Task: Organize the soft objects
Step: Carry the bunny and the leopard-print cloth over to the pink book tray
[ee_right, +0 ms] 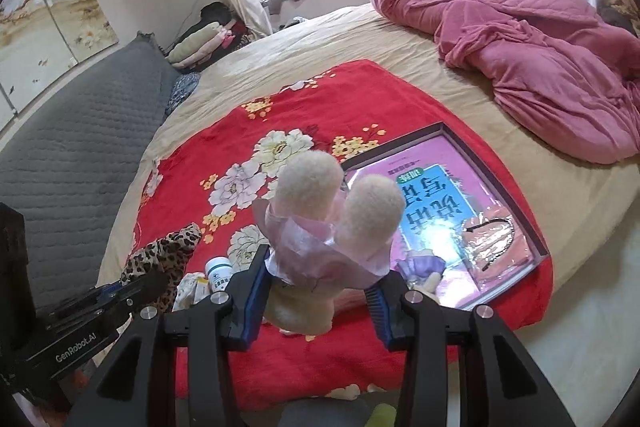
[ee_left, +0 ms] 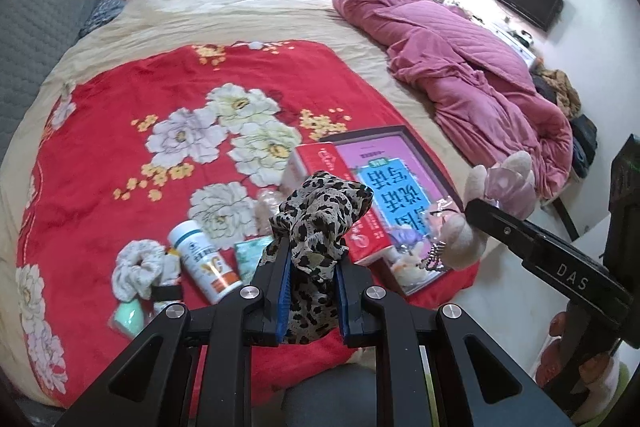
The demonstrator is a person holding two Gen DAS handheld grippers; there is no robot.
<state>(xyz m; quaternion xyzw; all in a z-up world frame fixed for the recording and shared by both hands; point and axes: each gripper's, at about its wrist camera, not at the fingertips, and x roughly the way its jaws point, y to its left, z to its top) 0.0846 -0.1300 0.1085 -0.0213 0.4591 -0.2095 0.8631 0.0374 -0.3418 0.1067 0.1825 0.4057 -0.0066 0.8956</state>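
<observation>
My left gripper [ee_left: 311,259] is shut on a leopard-print cloth [ee_left: 320,215], which stands up between its blue pads above the red floral blanket [ee_left: 120,155]. In the right wrist view my right gripper [ee_right: 320,275] is shut on a cream plush toy in a pink dress [ee_right: 328,227], its two fluffy ears pointing away from me. The same plush toy [ee_left: 504,179] and the right gripper's finger [ee_left: 532,239] show at the right of the left wrist view. The leopard-print cloth [ee_right: 160,259] appears at the lower left of the right wrist view.
On the blanket lie a white scrunchie [ee_left: 136,267], a white pill bottle [ee_left: 204,259], a mint-green pouch [ee_left: 128,319], a red book [ee_left: 340,183] and a box with a pink-and-blue booklet [ee_right: 440,211]. A pink quilt [ee_left: 460,67] is heaped at the bed's far right. A grey headboard [ee_right: 80,131] stands left.
</observation>
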